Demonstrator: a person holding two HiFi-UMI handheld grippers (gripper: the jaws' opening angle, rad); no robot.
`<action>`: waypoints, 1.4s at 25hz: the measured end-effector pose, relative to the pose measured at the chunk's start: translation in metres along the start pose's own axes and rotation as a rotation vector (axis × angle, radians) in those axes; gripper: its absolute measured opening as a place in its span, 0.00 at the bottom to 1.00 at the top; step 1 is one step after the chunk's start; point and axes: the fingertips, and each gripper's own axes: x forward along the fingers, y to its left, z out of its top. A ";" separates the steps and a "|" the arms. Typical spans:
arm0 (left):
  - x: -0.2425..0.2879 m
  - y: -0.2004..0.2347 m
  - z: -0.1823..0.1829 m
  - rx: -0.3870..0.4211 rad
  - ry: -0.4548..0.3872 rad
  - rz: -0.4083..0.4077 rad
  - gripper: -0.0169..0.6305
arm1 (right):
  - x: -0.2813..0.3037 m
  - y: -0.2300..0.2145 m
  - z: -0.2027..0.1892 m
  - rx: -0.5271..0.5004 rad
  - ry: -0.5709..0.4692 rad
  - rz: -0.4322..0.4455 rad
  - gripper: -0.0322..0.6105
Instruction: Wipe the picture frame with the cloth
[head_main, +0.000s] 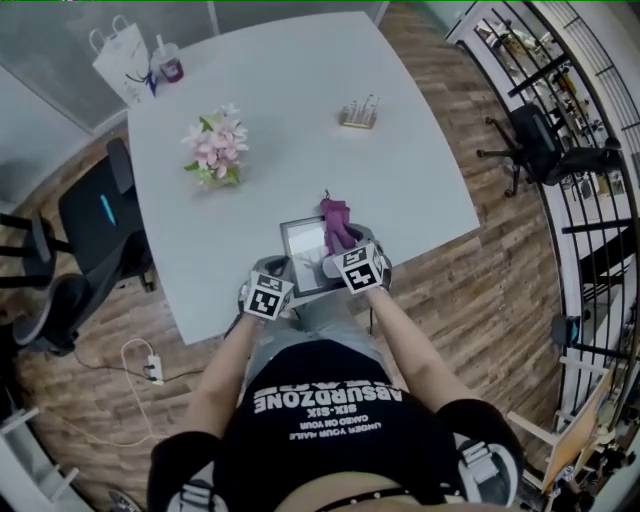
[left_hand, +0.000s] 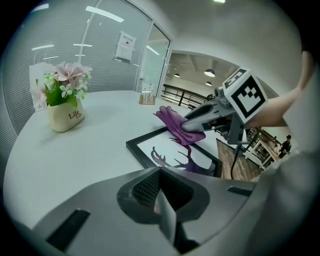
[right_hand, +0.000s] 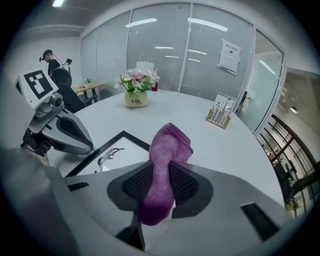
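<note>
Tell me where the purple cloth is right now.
The cloth is clamped in the right gripper, over the far right corner of the picture frame, at the near edge of the table, centre of the head view.

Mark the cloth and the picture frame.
Purple fuzzy cloth (right_hand: 167, 150), right gripper view: its middle, below the top fold.
Black-edged rectangular picture frame (left_hand: 160, 149), left gripper view: its glazed face, beside the deer print.

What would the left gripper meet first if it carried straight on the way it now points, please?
Most likely the picture frame: its near black edge lies on the table just ahead of the left gripper. Beyond it, the right gripper holds the purple cloth. Height over the table is unclear.
</note>
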 end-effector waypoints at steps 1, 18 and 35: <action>0.003 0.001 -0.002 0.003 0.014 -0.003 0.05 | 0.005 -0.001 -0.003 -0.007 0.016 -0.003 0.23; 0.008 0.001 -0.007 0.022 0.053 -0.019 0.05 | 0.026 0.016 0.003 -0.017 0.030 0.058 0.23; 0.007 0.005 -0.007 -0.059 0.046 -0.026 0.05 | 0.050 0.093 0.040 -0.042 0.035 0.264 0.23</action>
